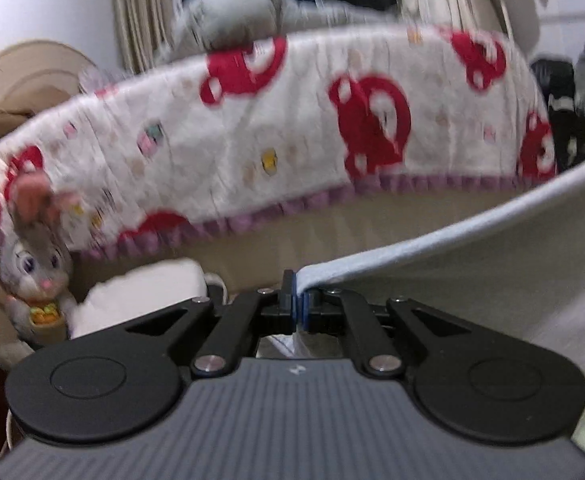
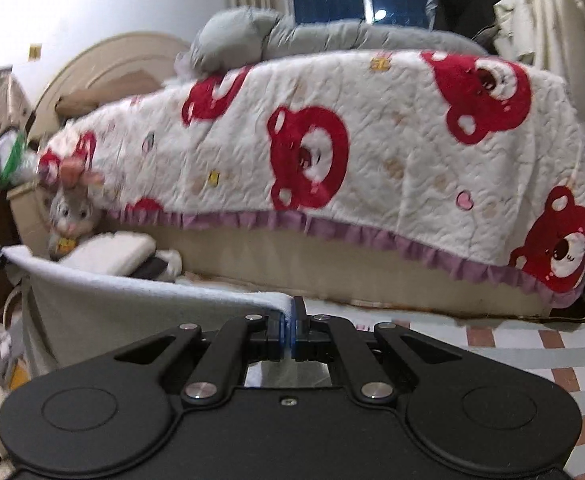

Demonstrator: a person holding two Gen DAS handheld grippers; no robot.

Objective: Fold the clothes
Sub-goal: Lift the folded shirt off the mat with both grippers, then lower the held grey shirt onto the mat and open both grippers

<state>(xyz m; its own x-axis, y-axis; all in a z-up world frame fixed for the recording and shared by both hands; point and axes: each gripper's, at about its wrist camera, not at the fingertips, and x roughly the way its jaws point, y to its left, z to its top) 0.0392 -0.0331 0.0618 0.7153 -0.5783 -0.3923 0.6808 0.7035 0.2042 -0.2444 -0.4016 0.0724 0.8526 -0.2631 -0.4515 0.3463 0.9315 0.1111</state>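
Clamping tight in the left gripper [image 1: 297, 300], blue pads pressed together on one corner of a pale blue-grey garment [image 1: 472, 264], soft and fleecy-looking, rising away to the right edge of the left wrist view and hanging slack below. Pinching likewise in the right gripper [image 2: 291, 330], jaws closed on another corner of the same garment [image 2: 132, 292], its hem running leftward and upward to a far raised corner, so spanning between the two grippers, held up in the air in front of the bed. Showing only in the right wrist view: a tiled floor [image 2: 532, 360] in white, grey and reddish squares, and a curved cream headboard [image 2: 124, 60] seen whole. Showing more blurred in the left wrist view, so reading pattern detail there less surely. Lying across the bed in both views, one quilted white bedspread [image 2: 372, 160] with red bear faces, about five countable in the right wrist view, edged by a ruffled purple frill. Sitting by the bed's near corner, one grey plush rabbit [image 1: 38, 264] with pink ears, beside one white cushion-like block [image 1: 144, 292]. Resting on top behind, one puffy grey duvet [image 2: 232, 40].
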